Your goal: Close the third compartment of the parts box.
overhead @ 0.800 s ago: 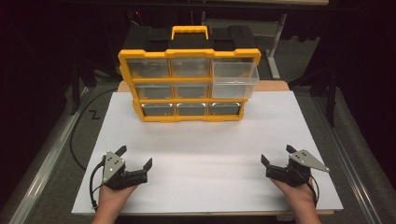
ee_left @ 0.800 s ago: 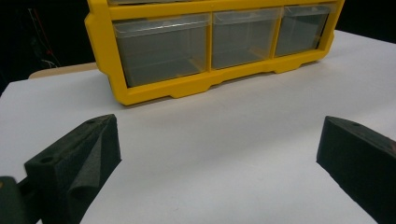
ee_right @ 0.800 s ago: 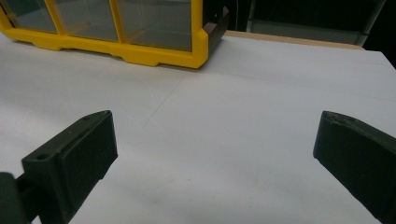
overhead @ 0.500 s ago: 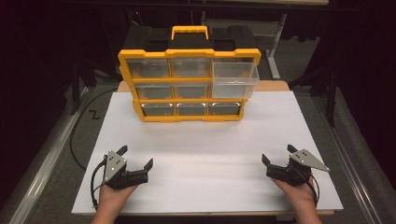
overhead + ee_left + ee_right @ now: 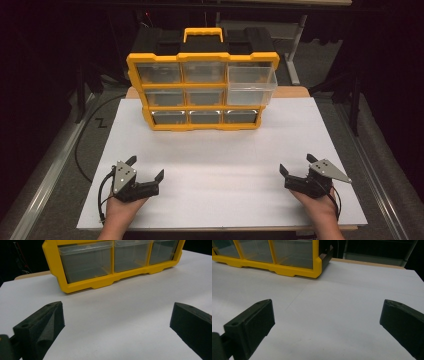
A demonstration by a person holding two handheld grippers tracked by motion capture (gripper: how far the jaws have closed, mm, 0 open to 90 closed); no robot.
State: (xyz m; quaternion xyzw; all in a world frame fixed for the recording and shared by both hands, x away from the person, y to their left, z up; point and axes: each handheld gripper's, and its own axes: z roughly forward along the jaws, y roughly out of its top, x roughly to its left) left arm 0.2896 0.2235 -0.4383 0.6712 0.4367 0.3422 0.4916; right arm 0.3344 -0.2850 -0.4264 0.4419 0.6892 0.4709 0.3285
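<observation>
A yellow organizer (image 5: 202,91) with clear drawers stands upright at the back middle of the white table (image 5: 220,150). Its top right drawer (image 5: 251,82) is pulled partway out; the other drawers sit flush. My left gripper (image 5: 146,166) rests near the front left of the table, open, with nothing between its jaws. At the front right, my right gripper (image 5: 296,163) is open and empty too. The left gripper view shows my left gripper (image 5: 117,315) facing the organizer's bottom drawers (image 5: 86,260). In the right gripper view, my right gripper (image 5: 327,315) faces the organizer's lower right corner (image 5: 315,267).
A black cable (image 5: 82,145) loops on the grey floor left of the table. A metal rail (image 5: 45,180) runs along the left side. Dark stands and furniture (image 5: 295,45) stand behind the organizer. Bare white surface lies between the grippers and the organizer.
</observation>
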